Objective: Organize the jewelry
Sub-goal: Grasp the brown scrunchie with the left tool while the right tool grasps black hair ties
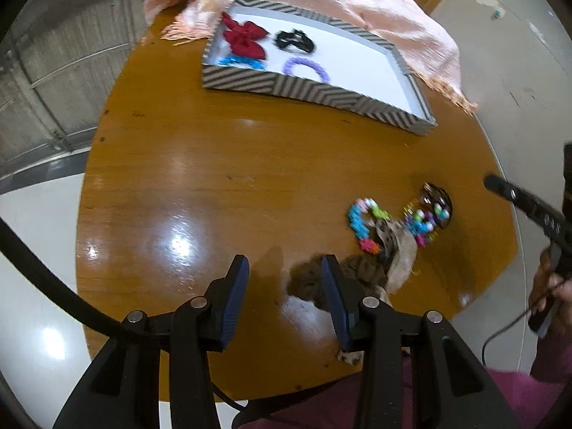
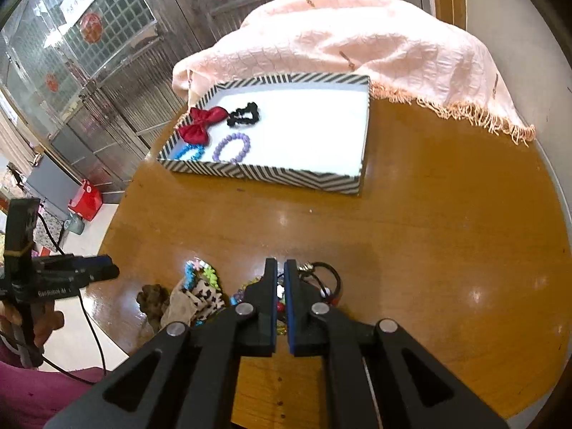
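Observation:
A zigzag-striped tray (image 1: 307, 91) (image 2: 268, 173) at the far side of the round wooden table holds a red bow (image 1: 245, 37), a black scrunchie (image 1: 295, 40), a purple bead bracelet (image 1: 305, 68) and a blue bracelet (image 1: 241, 61). Near the front edge lies a pile: colourful bead bracelets (image 1: 361, 223), a black hair tie (image 2: 323, 275), a leopard-print scrunchie (image 2: 203, 295) and a brown scrunchie (image 1: 307, 279). My left gripper (image 1: 285, 261) hangs open just left of the brown scrunchie, nothing between its pads. My right gripper (image 2: 281, 261) is shut above the beads; its tip looks bare in the left wrist view.
A pink fringed cloth (image 2: 357, 43) drapes over the table's far side behind the tray. The table edge (image 1: 80, 236) curves close on the left. A hand (image 1: 550, 282) and a cable (image 1: 500, 332) sit at the right edge. Bare wood (image 1: 221, 164) lies between pile and tray.

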A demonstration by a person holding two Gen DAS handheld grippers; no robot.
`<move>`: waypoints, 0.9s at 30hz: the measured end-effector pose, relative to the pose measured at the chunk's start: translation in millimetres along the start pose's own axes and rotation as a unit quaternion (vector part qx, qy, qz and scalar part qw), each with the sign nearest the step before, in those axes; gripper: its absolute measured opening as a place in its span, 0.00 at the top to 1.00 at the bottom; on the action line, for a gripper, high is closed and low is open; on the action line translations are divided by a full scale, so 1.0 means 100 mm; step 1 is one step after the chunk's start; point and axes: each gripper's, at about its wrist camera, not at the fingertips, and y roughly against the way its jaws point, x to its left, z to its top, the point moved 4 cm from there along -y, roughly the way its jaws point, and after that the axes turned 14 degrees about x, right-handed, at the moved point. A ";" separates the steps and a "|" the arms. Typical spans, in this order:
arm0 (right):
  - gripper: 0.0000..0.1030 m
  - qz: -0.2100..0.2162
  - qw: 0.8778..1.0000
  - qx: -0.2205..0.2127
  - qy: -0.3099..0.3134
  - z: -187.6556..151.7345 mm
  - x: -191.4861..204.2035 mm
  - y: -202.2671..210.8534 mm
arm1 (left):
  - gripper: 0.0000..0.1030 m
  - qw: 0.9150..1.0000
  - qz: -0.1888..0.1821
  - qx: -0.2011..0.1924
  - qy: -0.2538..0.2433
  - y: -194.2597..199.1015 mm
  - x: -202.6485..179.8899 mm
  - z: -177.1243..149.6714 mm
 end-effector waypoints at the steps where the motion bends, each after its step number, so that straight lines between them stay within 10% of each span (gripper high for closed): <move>1: 0.96 0.000 1.000 0.000 0.003 0.01 0.01 0.00 | 0.73 1.000 -0.001 0.003 -0.005 -0.01 -0.02 -0.02; 6: 0.95 -0.003 1.000 0.010 -0.003 -0.04 -0.07 -0.04 | 0.70 1.000 -0.014 0.016 -0.002 -0.08 -0.06 -0.05; 10: 0.51 -0.009 0.998 0.055 -0.015 -0.15 -0.18 -0.18 | 0.68 0.999 -0.033 0.030 0.018 -0.17 -0.02 -0.07; 27: 0.52 -0.003 0.996 0.060 -0.059 -0.38 -0.43 -0.63 | 0.61 0.997 -0.024 0.068 -0.009 -0.55 -0.25 -0.01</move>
